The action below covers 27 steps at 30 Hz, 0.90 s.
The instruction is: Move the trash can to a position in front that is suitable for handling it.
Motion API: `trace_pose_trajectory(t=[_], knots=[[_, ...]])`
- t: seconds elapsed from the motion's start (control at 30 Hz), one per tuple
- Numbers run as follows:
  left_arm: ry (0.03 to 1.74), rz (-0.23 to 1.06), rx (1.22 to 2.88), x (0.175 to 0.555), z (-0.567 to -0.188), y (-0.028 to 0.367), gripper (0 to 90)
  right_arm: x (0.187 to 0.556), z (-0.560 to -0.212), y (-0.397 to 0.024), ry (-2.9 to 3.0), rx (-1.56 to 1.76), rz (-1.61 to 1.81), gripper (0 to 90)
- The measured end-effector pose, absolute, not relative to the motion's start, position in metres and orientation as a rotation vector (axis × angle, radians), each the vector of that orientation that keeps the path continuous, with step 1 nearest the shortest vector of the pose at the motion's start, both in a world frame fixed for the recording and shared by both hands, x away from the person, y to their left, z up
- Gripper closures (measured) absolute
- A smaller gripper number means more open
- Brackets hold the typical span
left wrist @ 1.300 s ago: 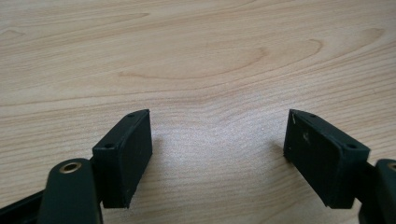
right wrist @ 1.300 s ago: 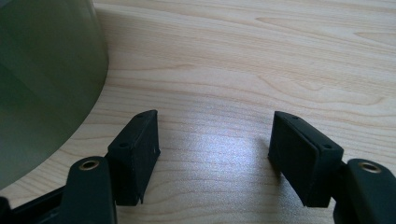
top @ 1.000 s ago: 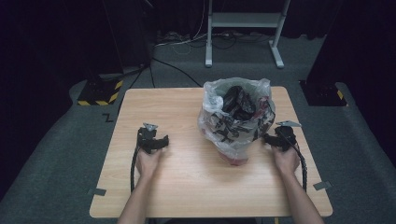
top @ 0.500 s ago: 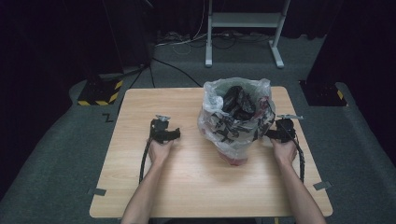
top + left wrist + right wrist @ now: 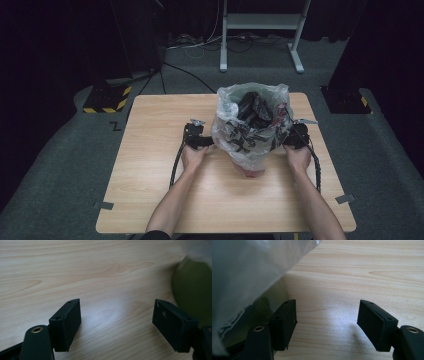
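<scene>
Light wooden table (image 5: 150, 200), dark room. Clear plastic bag stuffed with dark items (image 5: 250, 125) near far edge. Left gripper (image 5: 200, 141), right gripper (image 5: 295, 137) flank it, jaws apart, empty. Risk: one-sided pinch topples bag.
</scene>
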<state>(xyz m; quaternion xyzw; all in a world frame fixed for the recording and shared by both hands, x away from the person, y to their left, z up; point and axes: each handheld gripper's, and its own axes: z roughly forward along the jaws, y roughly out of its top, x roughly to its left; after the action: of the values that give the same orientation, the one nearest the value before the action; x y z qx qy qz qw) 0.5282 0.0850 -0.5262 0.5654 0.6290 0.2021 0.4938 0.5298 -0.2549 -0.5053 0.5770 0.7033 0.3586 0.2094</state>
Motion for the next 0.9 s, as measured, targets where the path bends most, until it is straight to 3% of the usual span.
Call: trace_pose_trajectory(t=[0.9], knots=[[1.448,0.449,1.421,0.523,-0.519,0.069,24.7,0.521,-0.506,-0.247,2.03,1.485,1.075,32.6]])
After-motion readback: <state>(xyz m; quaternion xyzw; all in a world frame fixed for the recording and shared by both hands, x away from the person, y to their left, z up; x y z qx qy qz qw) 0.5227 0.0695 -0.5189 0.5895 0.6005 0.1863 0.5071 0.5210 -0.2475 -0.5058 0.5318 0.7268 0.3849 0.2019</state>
